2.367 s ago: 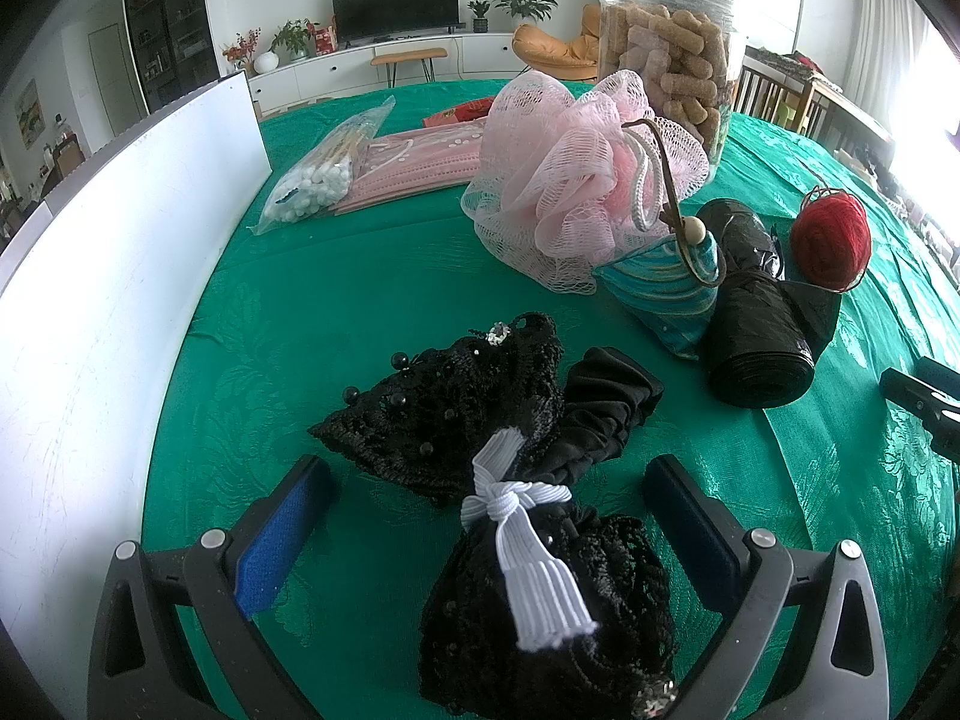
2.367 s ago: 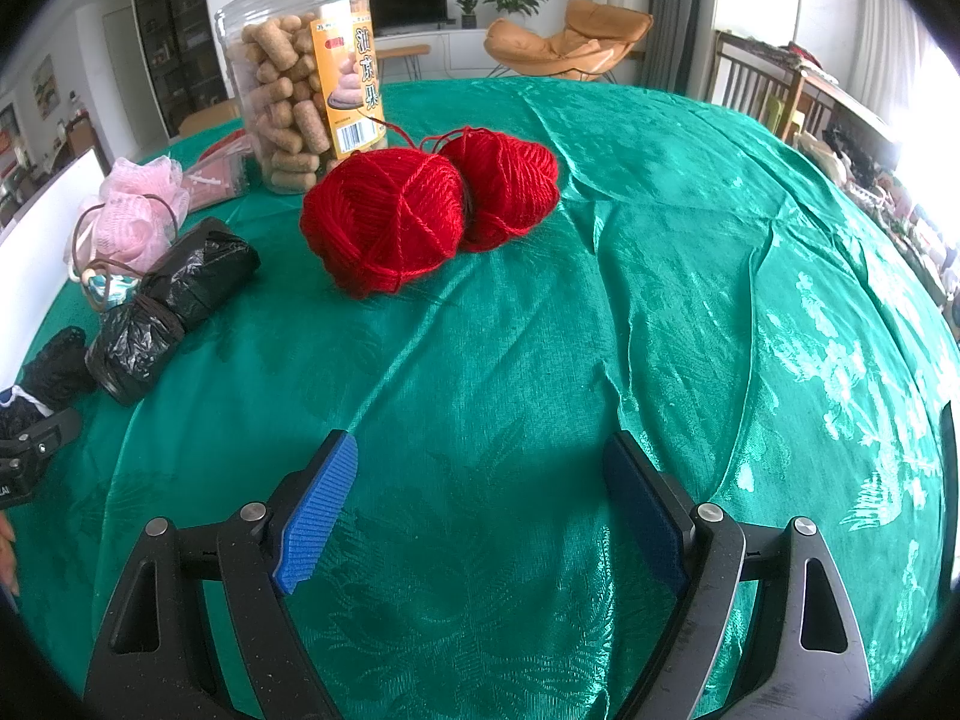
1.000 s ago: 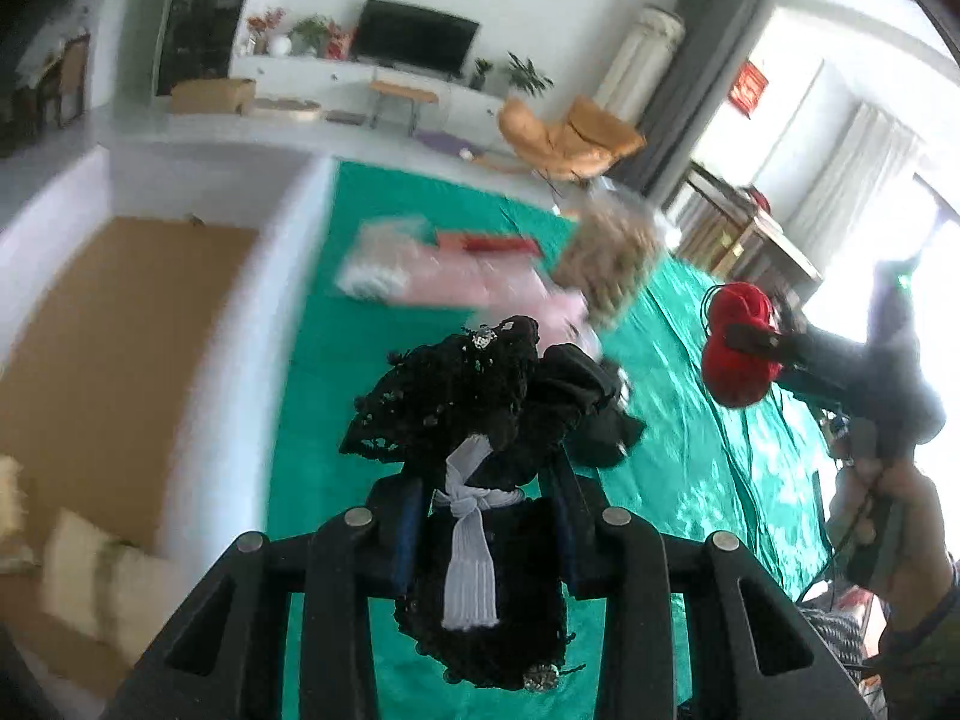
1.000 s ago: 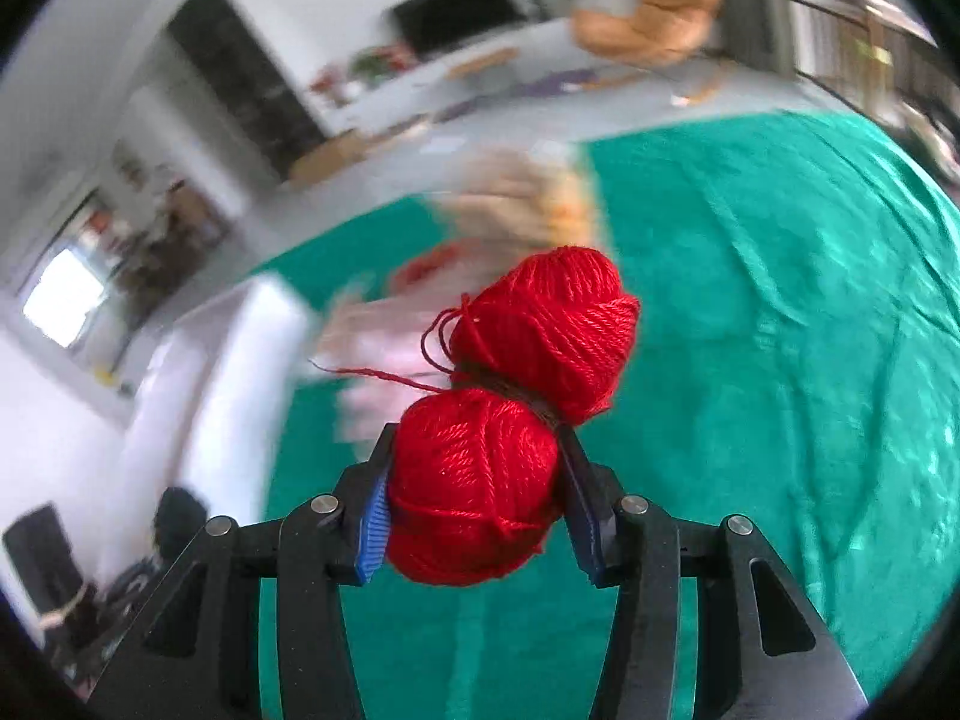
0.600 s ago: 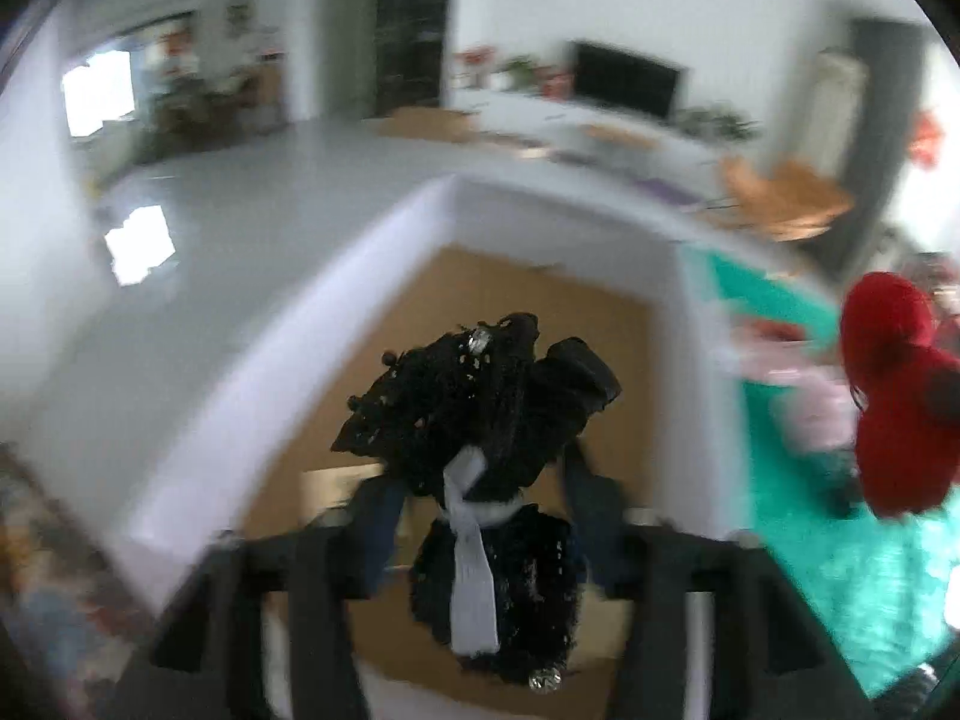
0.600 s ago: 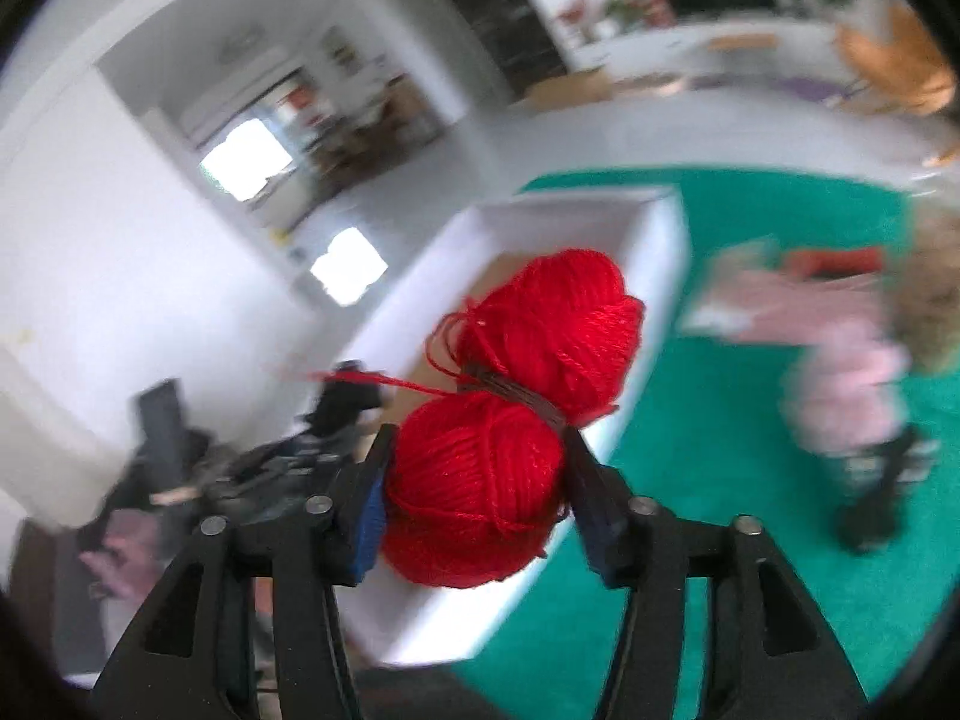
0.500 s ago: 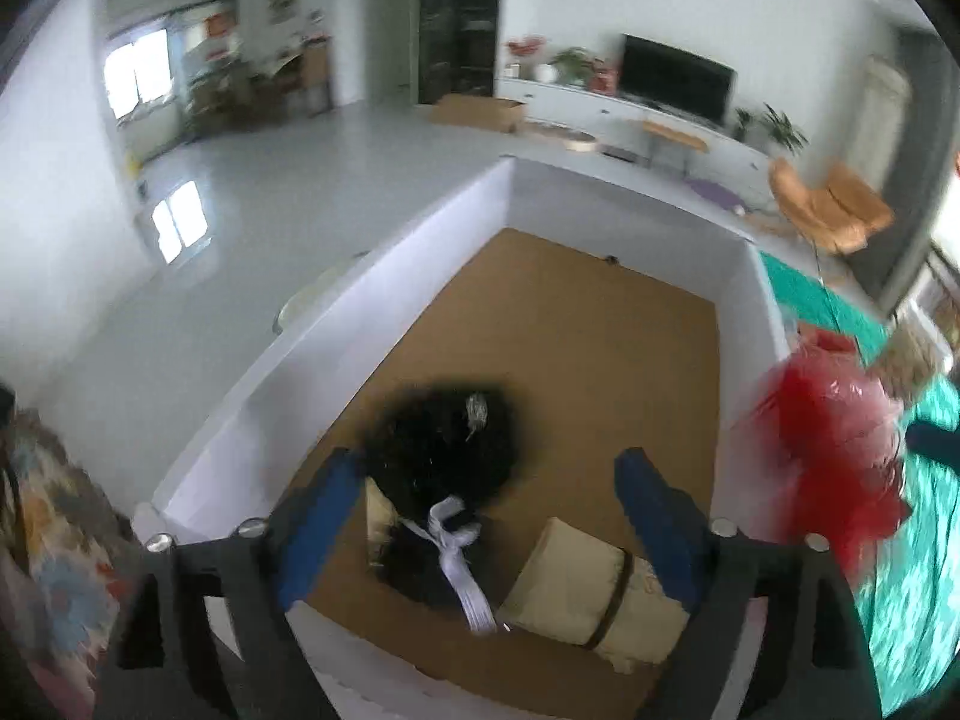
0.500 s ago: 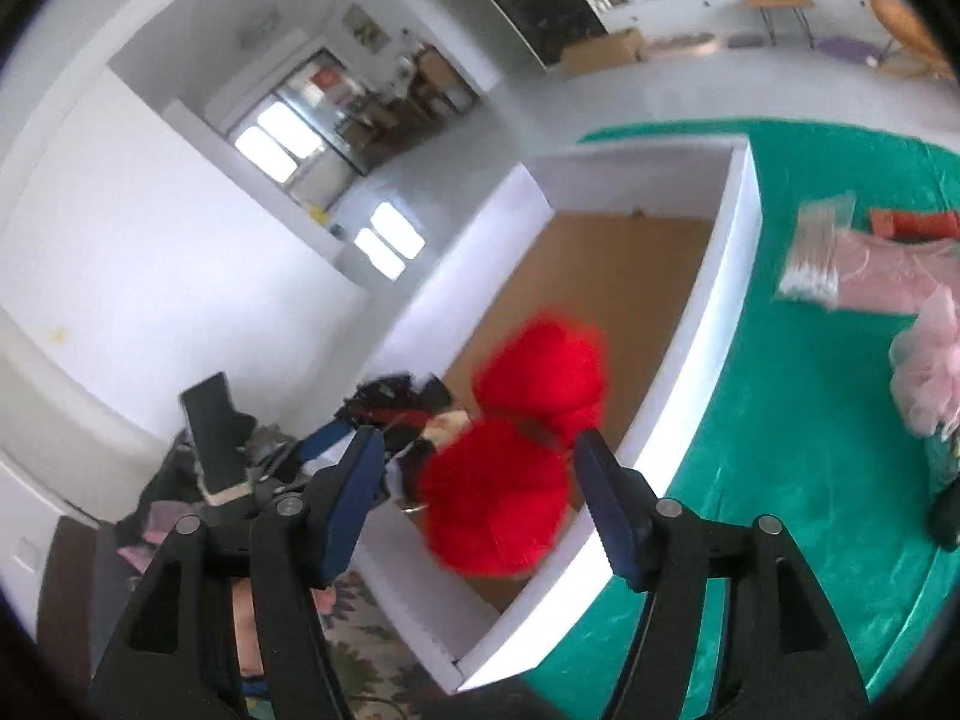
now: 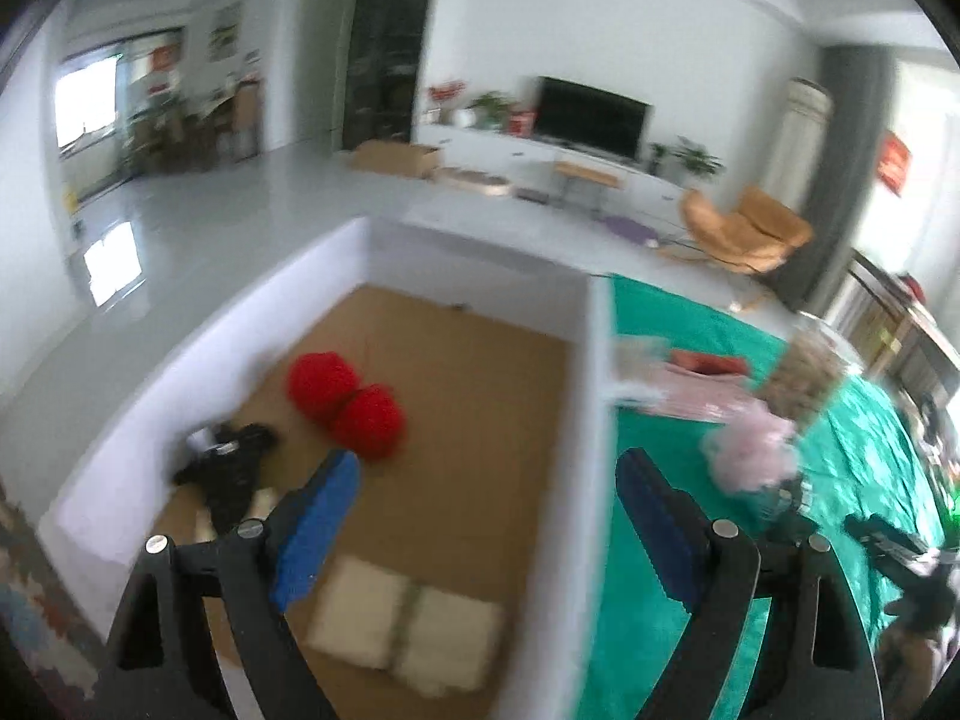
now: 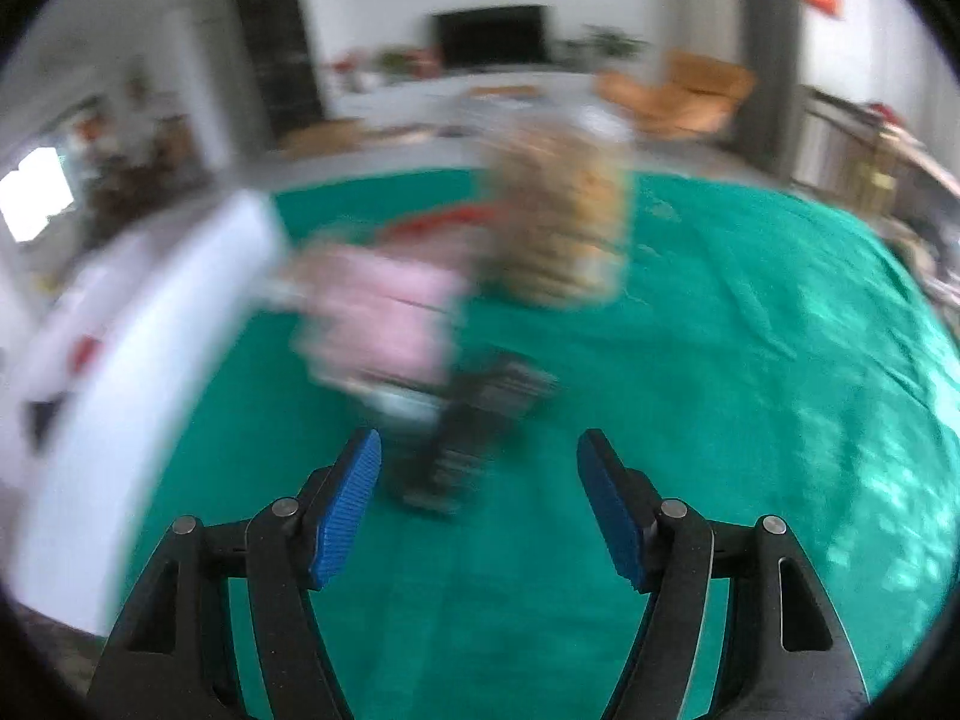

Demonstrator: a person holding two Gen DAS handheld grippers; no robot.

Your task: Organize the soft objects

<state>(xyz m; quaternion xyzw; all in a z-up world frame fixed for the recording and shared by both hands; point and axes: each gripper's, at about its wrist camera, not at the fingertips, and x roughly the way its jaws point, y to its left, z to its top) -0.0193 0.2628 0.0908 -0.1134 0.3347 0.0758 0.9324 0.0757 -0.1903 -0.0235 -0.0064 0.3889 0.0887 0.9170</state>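
- Blue pads of the left hand-held gripper (image 9: 486, 516) stand spread wide, nothing between them; it hangs over the near end of the white box (image 9: 591, 396).
- Right hand-held gripper (image 10: 480, 504): jaws have just been opening and stand apart, empty, above bare green surface (image 10: 750, 372). That view is badly smeared.
- Nearest in the box: two pale folded cloths (image 9: 408, 630) on the brown floor.
- Further in: black lace piece (image 9: 231, 468) against the left wall, then the red yarn balls (image 9: 345, 399), two joined, lying mid-floor. Both are loose in the box, clear of either gripper.
- Right of the box wall, on the surface: pink mesh puff (image 9: 753, 450), near it a dark roll (image 10: 474, 438), and a flat pink packet (image 10: 384, 312) just by the box. Beyond these, a clear jar of tan snacks (image 10: 564, 228). Edges are too blurred to say what touches what.
- Judgement: soft things are still out, so the job is part done.
- Risks: a fast, blurred approach could send a pad into the jar and tip it; the puff is springy mesh and may slip from a shallow pinch or catch on whatever lies beside it, dragging that along; a low carry could clip the box's right wall.
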